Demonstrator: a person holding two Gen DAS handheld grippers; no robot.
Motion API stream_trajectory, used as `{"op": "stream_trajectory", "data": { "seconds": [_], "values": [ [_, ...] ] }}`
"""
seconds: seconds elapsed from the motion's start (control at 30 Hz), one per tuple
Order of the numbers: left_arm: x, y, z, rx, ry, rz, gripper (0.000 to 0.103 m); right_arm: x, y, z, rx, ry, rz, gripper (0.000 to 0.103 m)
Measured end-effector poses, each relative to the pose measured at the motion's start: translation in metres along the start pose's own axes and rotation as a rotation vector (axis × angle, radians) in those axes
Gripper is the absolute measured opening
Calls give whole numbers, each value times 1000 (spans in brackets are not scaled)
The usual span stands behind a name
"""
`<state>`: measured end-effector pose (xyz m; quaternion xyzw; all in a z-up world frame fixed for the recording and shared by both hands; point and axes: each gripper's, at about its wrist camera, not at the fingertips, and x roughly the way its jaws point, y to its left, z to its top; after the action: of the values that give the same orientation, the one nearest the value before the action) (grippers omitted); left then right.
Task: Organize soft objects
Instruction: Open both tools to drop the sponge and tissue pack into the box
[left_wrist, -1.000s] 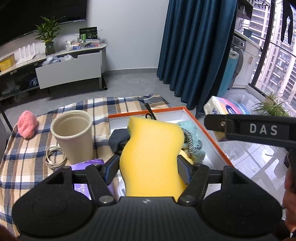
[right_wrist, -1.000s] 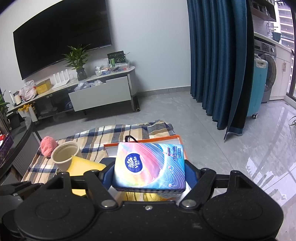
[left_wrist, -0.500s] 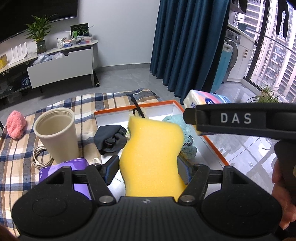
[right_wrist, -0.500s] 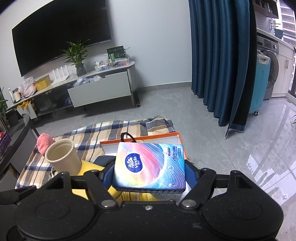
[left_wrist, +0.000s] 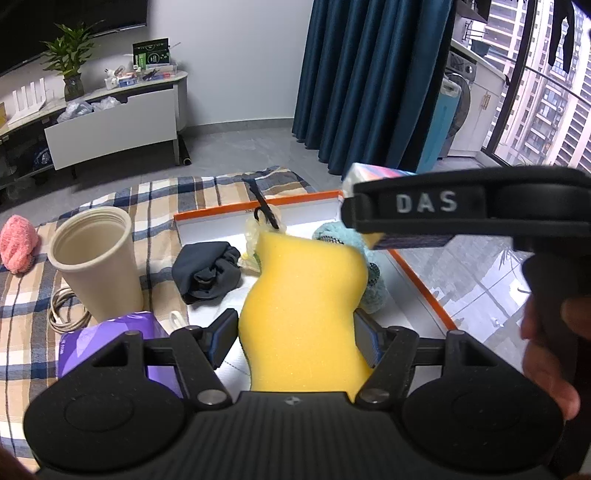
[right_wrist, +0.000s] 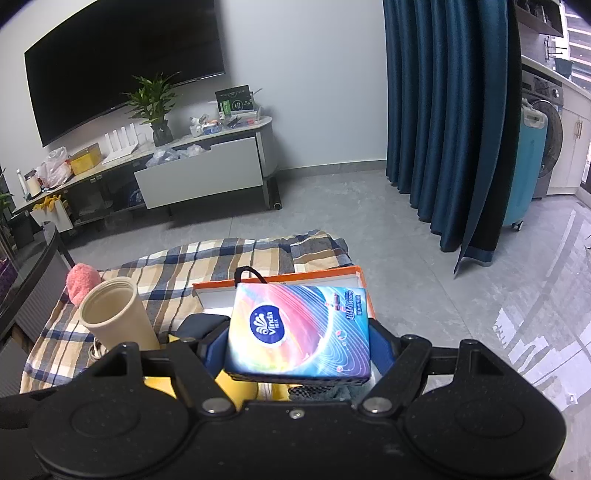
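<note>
Nearest, the left gripper (left_wrist: 295, 338) is clamped on a yellow sponge (left_wrist: 303, 317), its two blue pads pressing the sponge's waisted sides; the sponge stands upright between them, above the near end of the tray. Beside it, the right gripper (right_wrist: 299, 345) is clamped on a pack of tissues (right_wrist: 299, 332), held flat with its printed face up; in the left wrist view the same pack juts out past the right gripper's side, above the tray's right edge. A hand (left_wrist: 546, 354) grips that tool's handle at the far right.

Just beyond the grippers, on the plaid cloth (left_wrist: 29, 332) that covers the desk, lie a purple pack (left_wrist: 110, 339), a coil of cable (left_wrist: 62, 314) and an upright beige cup (left_wrist: 96, 262).

Middle distance: the orange-rimmed tray (left_wrist: 421, 284) already holds a crumpled dark cloth (left_wrist: 207, 271), a teal knitted piece (left_wrist: 343, 240), a pale plastic bag and a black cord (left_wrist: 264, 212).

Farther left, a pink fluffy item (left_wrist: 18, 245) rests on the cloth, well apart from the tray.

Judged progress: well along. Several soft items are in the tray, two more are in hand over it and not yet released, and the pink item, perhaps also the purple pack, is left to collect.
</note>
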<state>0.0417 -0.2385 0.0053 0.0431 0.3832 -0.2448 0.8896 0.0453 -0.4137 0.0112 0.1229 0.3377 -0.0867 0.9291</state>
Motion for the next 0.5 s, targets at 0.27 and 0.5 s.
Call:
{"op": "stream_trajectory", "data": {
  "seconds": [0.27, 0.5],
  "values": [
    [8, -6, -3, 22, 23, -84, 70, 14, -2, 2, -2, 18, 5, 90],
    [11, -7, -7, 28, 35, -72, 82, 19, -3, 8, -9, -1, 22, 90]
  ]
}}
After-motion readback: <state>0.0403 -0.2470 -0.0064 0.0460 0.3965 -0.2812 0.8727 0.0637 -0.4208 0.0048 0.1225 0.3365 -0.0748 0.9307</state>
